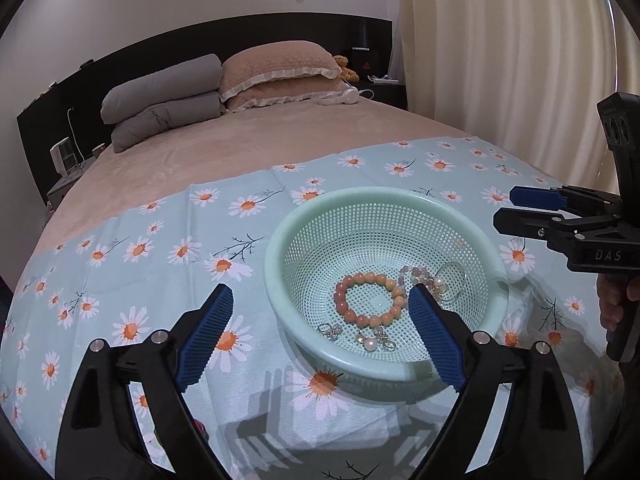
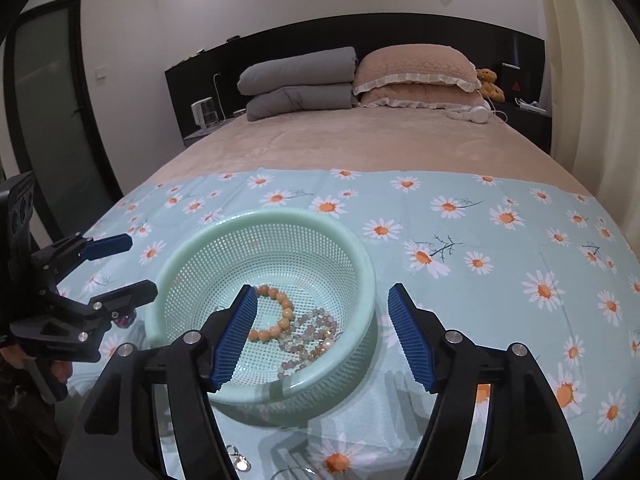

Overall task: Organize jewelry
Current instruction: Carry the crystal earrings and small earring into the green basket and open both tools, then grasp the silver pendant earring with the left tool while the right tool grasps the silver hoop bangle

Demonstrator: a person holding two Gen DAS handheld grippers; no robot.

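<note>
A pale green perforated basket (image 1: 280, 248) (image 2: 360, 256) sits on the daisy-print cloth. Inside lie an orange bead bracelet (image 1: 370, 300) (image 2: 282, 312), a pale pink-grey bead bracelet (image 1: 416, 276) (image 2: 312, 332), and small earrings with a pearl (image 1: 370, 340). My left gripper (image 1: 320, 320) is open and empty, straddling the basket's near-left rim. My right gripper (image 2: 322, 322) is open and empty, straddling the basket's near-right rim; it also shows at the right of the left wrist view (image 1: 510, 208). A ring-like piece (image 2: 240, 460) lies on the cloth near the bottom edge.
The daisy cloth (image 1: 140, 248) (image 2: 500, 240) covers the foot of a beige bed. Grey folded quilts (image 2: 300, 80), pink pillows (image 2: 420, 76) and white headphones (image 2: 476, 114) lie at the head. A curtain (image 1: 500, 60) hangs to the right. A small purple object (image 2: 124, 320) lies left of the basket.
</note>
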